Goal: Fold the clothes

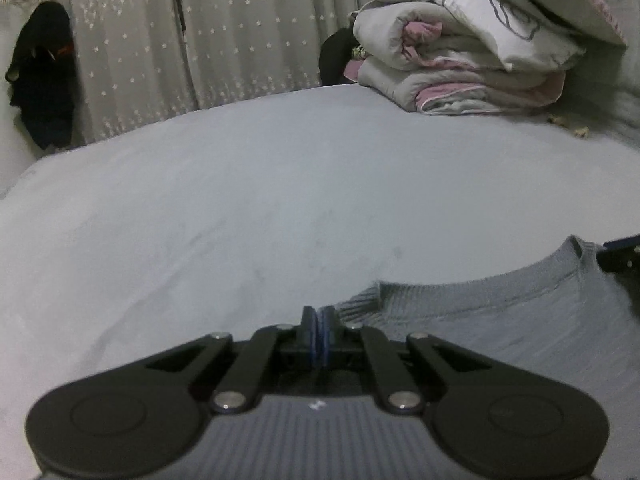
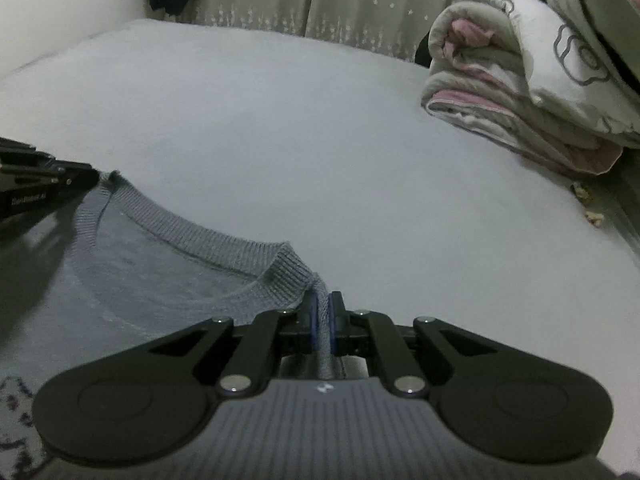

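Observation:
A grey knit sweater (image 2: pixel 152 280) lies on the bed with its ribbed neckline (image 1: pixel 484 284) facing away from me. My right gripper (image 2: pixel 323 312) is shut on the sweater's shoulder just right of the collar, and a strip of knit runs between its blue pads. My left gripper (image 1: pixel 319 320) is shut at the other shoulder, where the ribbed edge (image 1: pixel 356 304) runs in against its pads. Each gripper shows in the other's view: the left gripper (image 2: pixel 44 188) at the collar's left end, the right gripper (image 1: pixel 620 256) at the frame's right edge.
The pale grey bed sheet (image 1: pixel 240 200) stretches ahead. A folded white and pink duvet (image 2: pixel 520 92) is stacked at the back right. Star-patterned curtains (image 1: pixel 240 40) hang behind the bed, with a dark garment (image 1: pixel 44 80) hanging at the left. Patterned fabric (image 2: pixel 16 420) shows at the lower left.

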Available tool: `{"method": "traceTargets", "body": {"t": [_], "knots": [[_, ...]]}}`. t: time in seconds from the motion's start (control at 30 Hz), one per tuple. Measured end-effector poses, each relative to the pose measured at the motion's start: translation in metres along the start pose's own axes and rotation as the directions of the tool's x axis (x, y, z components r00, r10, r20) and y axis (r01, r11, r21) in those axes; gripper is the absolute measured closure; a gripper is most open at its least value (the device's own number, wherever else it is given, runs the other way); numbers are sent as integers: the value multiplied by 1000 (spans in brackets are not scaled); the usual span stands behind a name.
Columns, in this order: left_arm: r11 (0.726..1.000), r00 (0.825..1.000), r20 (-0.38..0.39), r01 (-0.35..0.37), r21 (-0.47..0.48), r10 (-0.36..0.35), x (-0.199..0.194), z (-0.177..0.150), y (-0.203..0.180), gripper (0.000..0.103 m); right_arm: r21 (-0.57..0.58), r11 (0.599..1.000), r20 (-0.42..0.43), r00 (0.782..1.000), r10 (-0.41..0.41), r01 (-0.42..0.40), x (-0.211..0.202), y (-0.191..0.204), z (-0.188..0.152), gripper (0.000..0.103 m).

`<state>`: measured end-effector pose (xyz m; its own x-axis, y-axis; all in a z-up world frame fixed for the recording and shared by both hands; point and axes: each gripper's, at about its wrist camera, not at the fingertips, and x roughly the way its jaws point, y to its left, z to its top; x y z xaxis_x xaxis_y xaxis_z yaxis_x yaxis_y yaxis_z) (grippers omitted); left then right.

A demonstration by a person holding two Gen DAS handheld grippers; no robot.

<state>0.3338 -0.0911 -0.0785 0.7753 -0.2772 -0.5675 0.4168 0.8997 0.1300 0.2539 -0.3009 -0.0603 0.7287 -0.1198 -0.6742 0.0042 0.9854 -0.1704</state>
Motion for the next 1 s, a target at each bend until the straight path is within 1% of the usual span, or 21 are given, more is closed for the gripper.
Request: {"method": "traceTargets", "body": {"t": [0.1,0.2,0.23,0.27,0.3,0.33,0.37,0.4,0.43,0.5,0.57,0.67,0.77,0.83,0.9,1.0], "knots": [[999,1000,7,-27,24,26,-1,-3,-5,100,-27,1000,6,1000,-7,7,11,3,-5,97],[996,998,0,-57,64,57,-1,1,-11,100,-20,1000,25,1000,-7,8,13,4,-9,97],[995,998,-4,-69,74,70,-2,3,-13,97,-14,1000,31,999,-5,5,13,3,-10,95],[994,996,-12,-84,74,85,-4,5,-14,93,-6,1000,38,999,0,0,11,2,-10,94],[994,995,-24,-93,53,94,-6,10,-14,88,10,1000,43,999,10,-11,8,-1,-10,90],[995,994,-39,-98,13,98,-10,14,-14,74,38,999,45,999,21,-23,3,-6,-11,75],[995,994,-46,-96,-35,94,-14,19,-12,58,72,997,49,998,28,-32,-3,-12,-12,65],[993,996,-43,-84,-87,80,-19,22,-12,54,105,994,60,998,36,-42,-10,-21,-13,52],[989,997,-37,-70,-131,66,-24,25,-12,52,141,988,71,996,46,-56,-17,-29,-14,52],[977,998,-41,-48,-210,40,-32,30,-17,52,230,969,77,994,73,-89,-28,-50,-21,52],[958,999,-44,-8,-286,-5,-37,32,-25,52,306,945,84,992,92,-114,-38,-69,-30,52],[920,995,-28,79,-383,-97,-43,31,-45,52,383,915,100,990,96,-128,-58,-91,-49,52],[878,987,14,151,-454,-162,-47,26,-65,53,433,888,111,987,118,-155,-80,-99,-69,52],[855,977,49,204,-477,-206,-47,21,-79,54,447,876,121,983,142,-181,-94,-99,-80,52],[838,964,87,260,-479,-250,-47,14,-89,60,433,873,150,973,176,-225,-107,-96,-89,52],[827,938,138,347,-443,-319,-45,-2,-98,68,350,880,201,943,265,-322,-123,-84,-99,52]]}}
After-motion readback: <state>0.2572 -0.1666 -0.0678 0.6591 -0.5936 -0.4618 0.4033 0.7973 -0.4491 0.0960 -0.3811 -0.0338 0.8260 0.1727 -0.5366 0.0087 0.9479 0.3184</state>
